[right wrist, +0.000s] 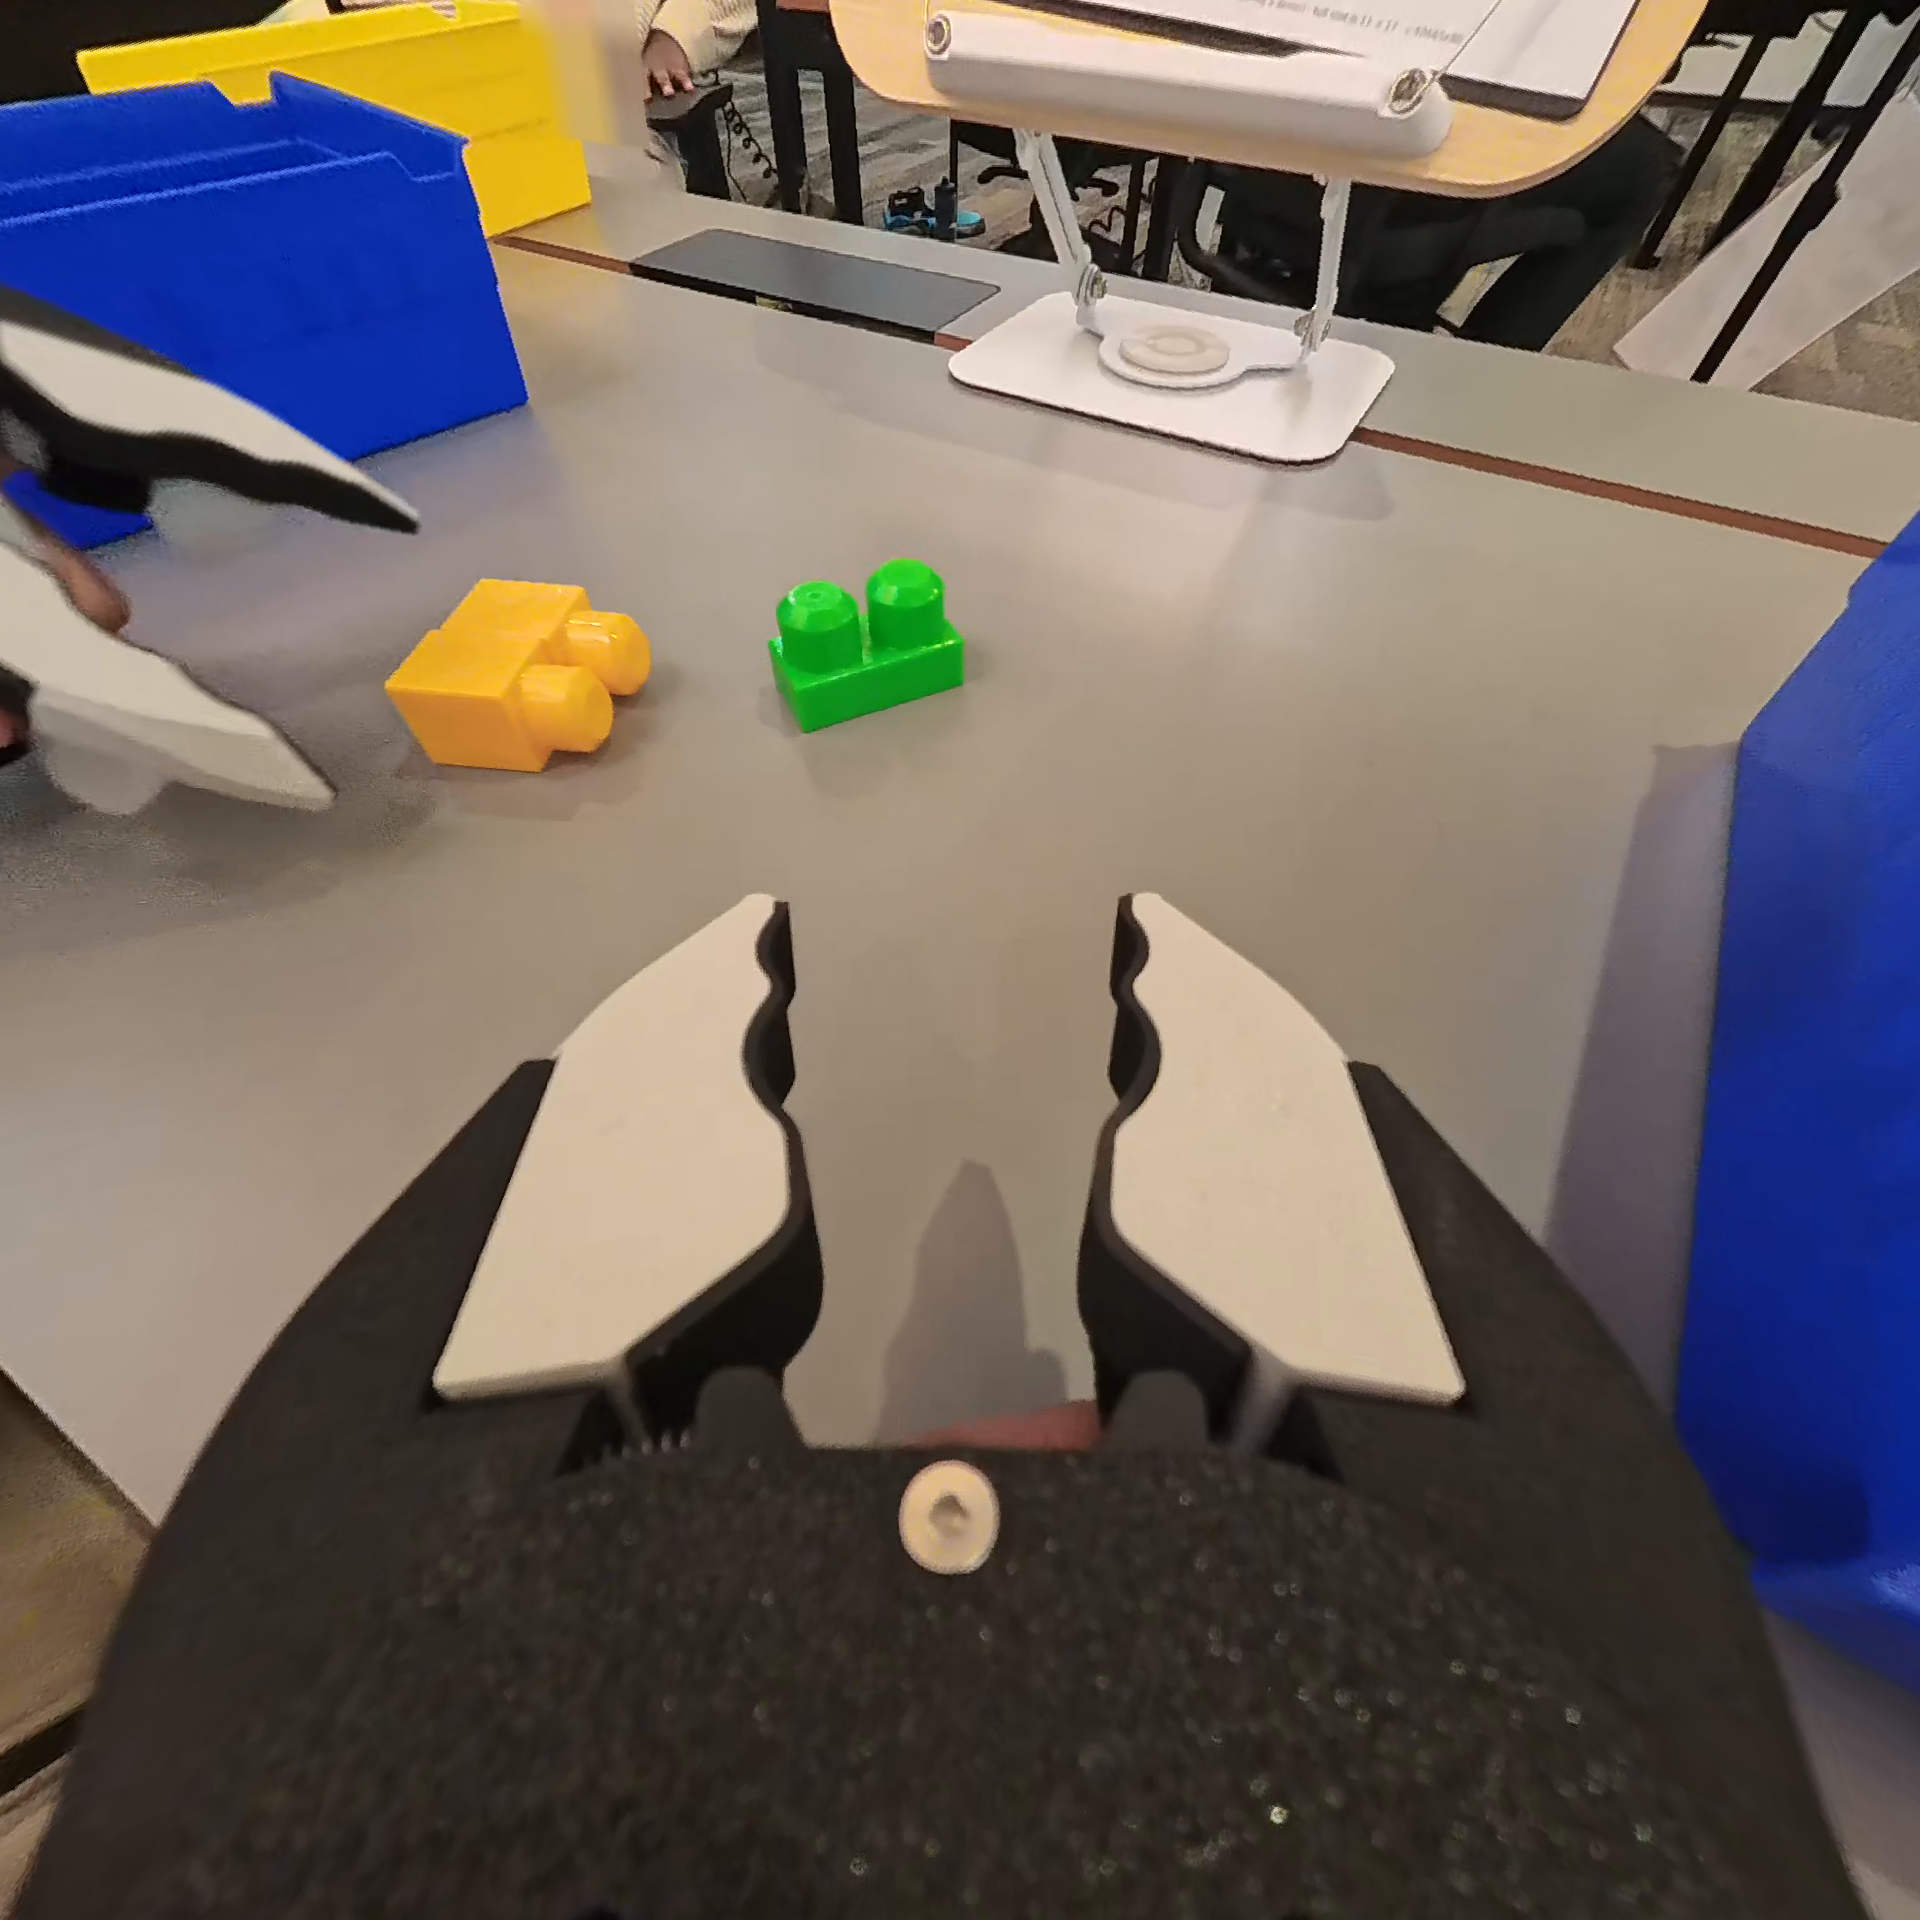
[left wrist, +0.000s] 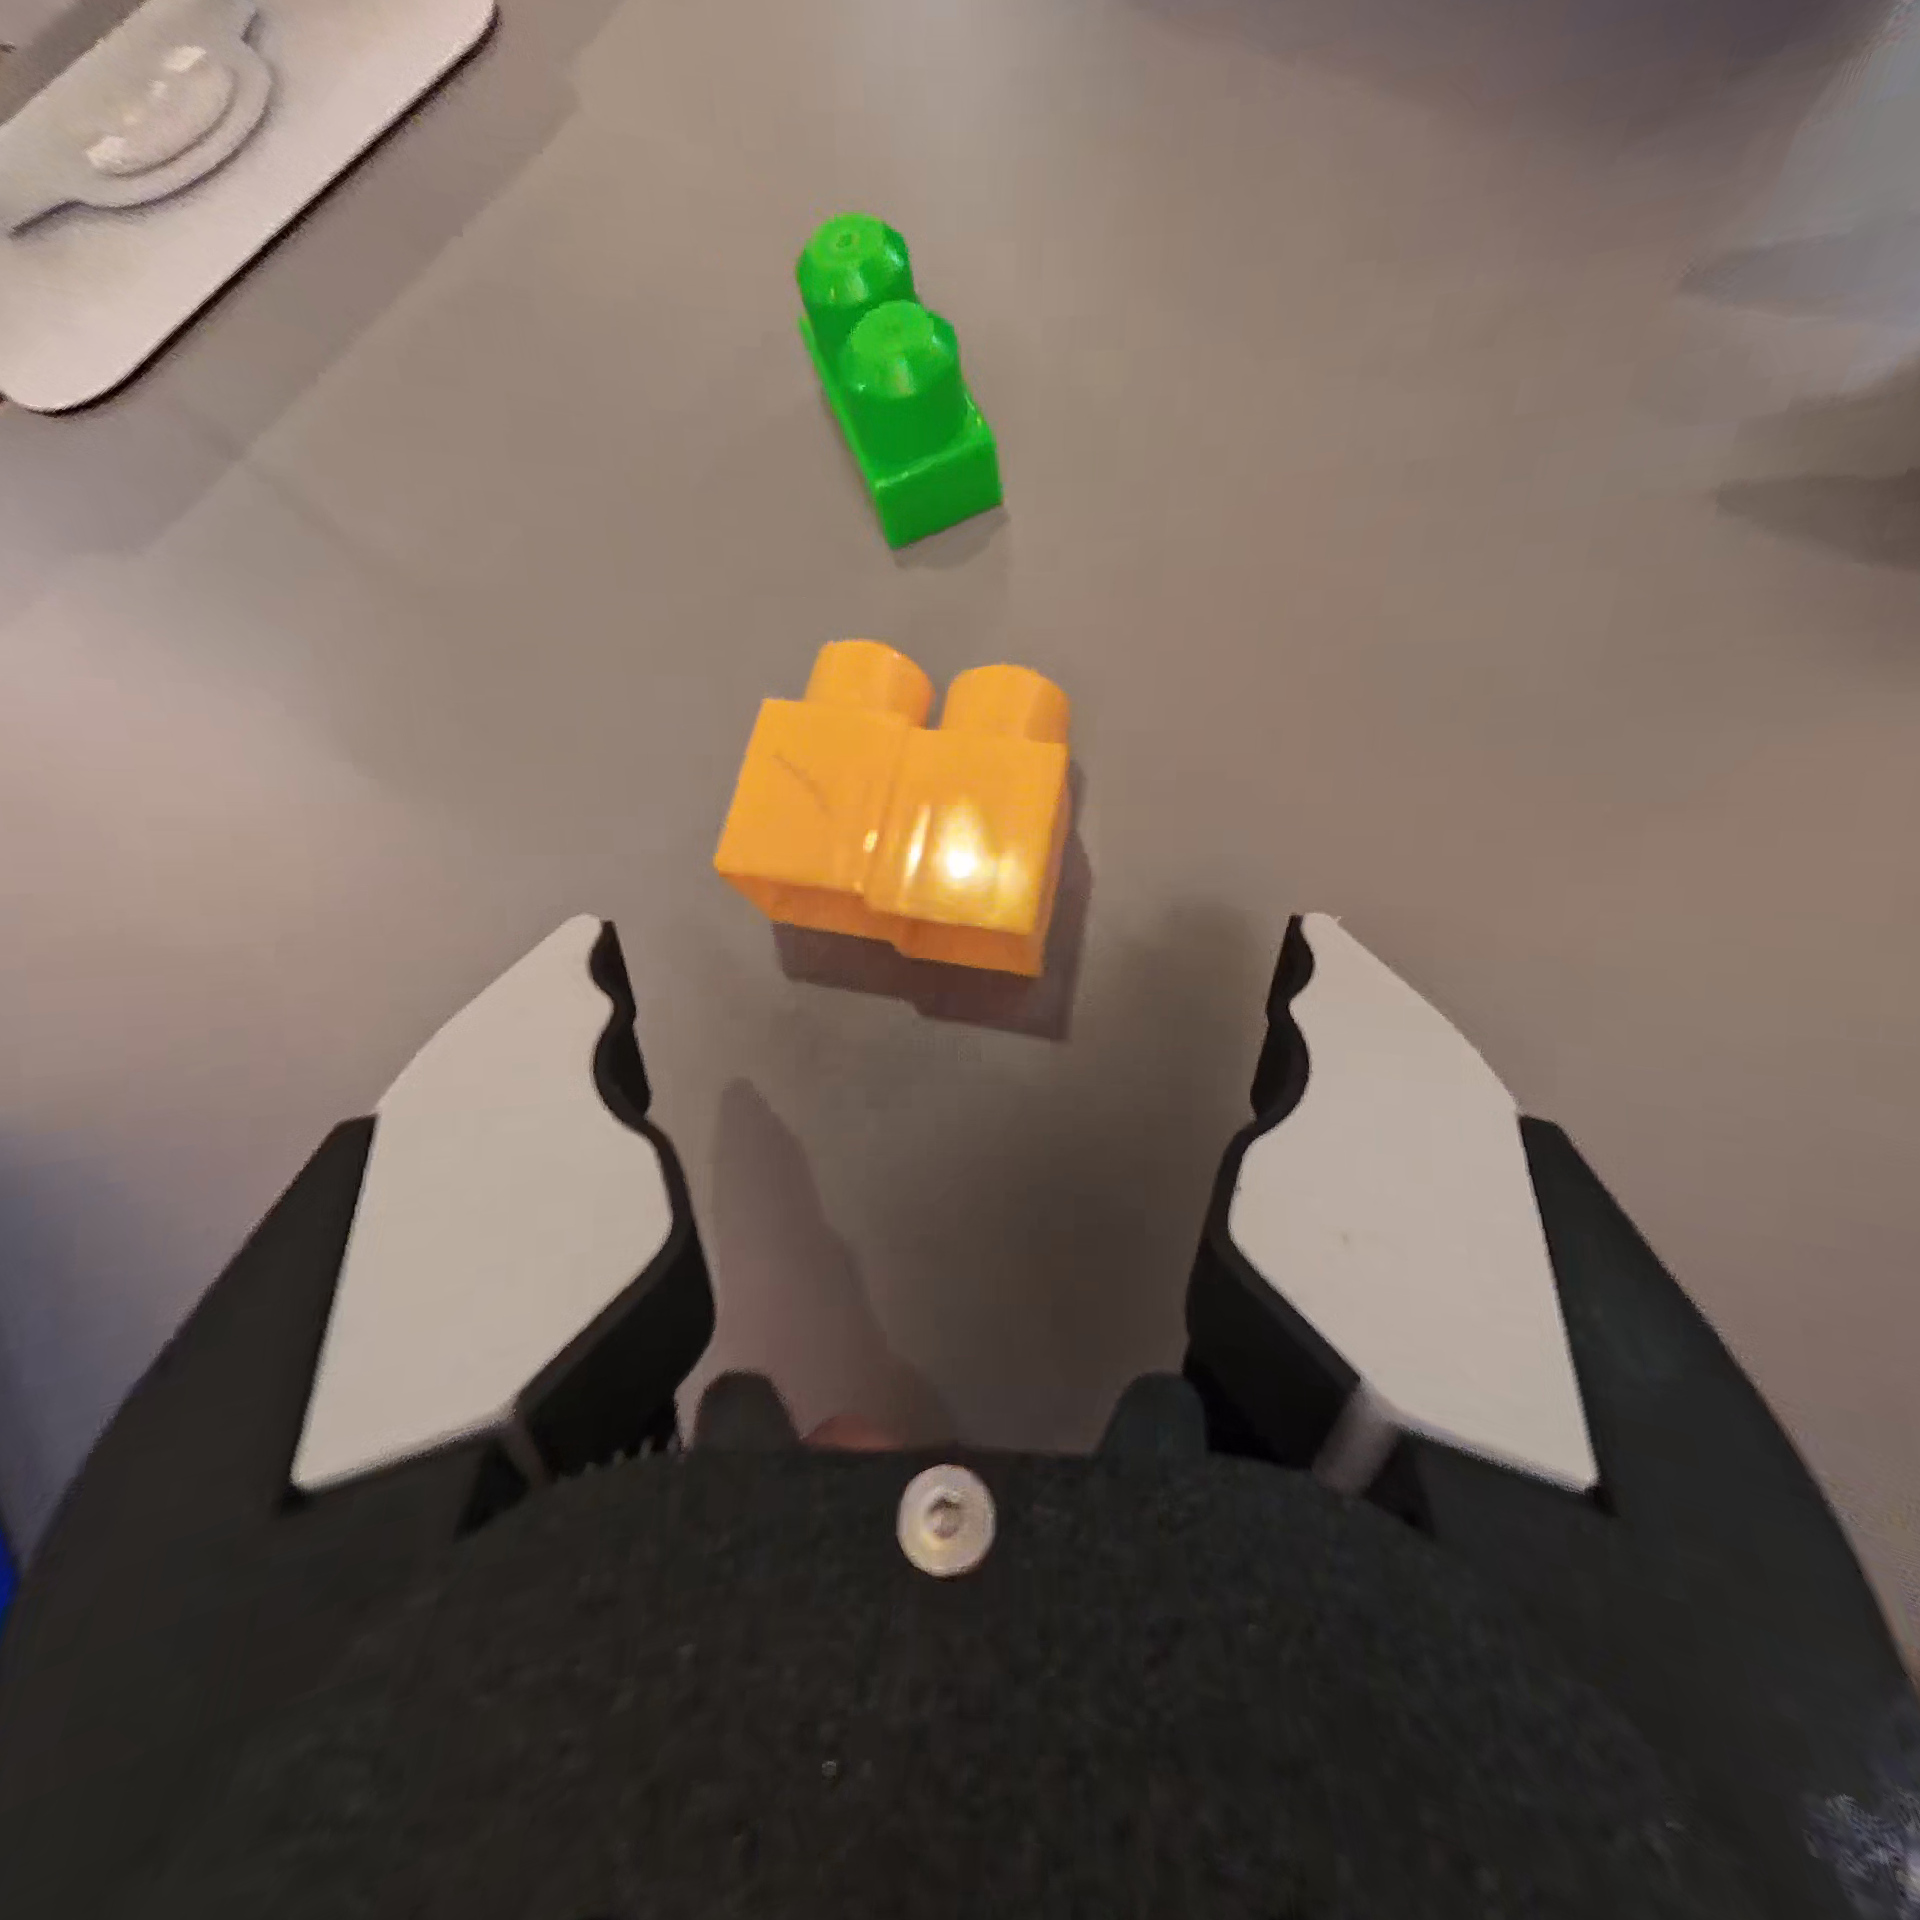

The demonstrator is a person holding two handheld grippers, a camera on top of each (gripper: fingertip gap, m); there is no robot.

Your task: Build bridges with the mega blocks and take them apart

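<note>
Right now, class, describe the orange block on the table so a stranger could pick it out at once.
Start at the grey table with a blue bin at its far left corner. In front of that bin, the orange block lies beside a green block, apart from it. Unlike the upright green one, it lies tipped on its side, studs pointing sideways, just ahead of the open left gripper.

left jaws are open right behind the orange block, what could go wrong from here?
1. The orange block lies on its side, studs pointing sideways; a grasp as it lies means reorienting before it can stack.
2. It looks glossy and sits free on the smooth table, so one jaw touching first may skid it toward the green block.
3. Both grippers, left and right, point at the blocks; they could collide.
</note>
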